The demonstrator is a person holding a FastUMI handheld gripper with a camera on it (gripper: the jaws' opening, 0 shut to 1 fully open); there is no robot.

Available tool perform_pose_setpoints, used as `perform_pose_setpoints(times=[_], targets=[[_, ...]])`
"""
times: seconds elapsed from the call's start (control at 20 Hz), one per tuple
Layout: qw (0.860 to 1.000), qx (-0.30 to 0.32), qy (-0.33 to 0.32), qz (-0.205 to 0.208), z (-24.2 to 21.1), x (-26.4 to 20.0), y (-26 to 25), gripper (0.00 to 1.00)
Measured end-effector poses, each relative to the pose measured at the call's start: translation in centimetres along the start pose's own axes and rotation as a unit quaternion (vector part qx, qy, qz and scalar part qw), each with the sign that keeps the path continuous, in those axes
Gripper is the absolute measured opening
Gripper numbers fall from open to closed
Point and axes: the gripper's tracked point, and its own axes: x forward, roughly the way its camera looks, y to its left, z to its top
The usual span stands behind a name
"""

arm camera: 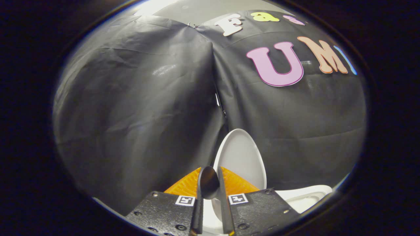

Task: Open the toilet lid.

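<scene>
Beyond tool [210, 175], lid [241, 157] upright.

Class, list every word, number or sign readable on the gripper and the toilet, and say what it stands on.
Words or numbers: none readable.
Marker tags on the gripper: square coded patterns, no letters.
Toilet lid, raised just beyond the close-set fingers: blank.

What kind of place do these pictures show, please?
Probably a mock bathroom corner inside a recording booth. A white toilet lid stands raised just beyond the gripper, the toilet rim lies beside it, and black cloth forms the wall. The fingers stand close together, holding nothing.
</scene>
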Motion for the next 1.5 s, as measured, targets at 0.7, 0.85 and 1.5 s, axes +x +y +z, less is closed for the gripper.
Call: perform_pose_setpoints(times=[0.7, 0.85, 1.5], targets=[[0.997, -0.031, -0.076, -0.011, 6.6, -7.8, -4.9, 0.62], [0.995, -0.029, -0.086, -0.049, 7.3, -10.8, -8.5, 0.61], [0.952, -0.001, -0.083, -0.295, 1.0, -30.7, -30.7, 0.61]])
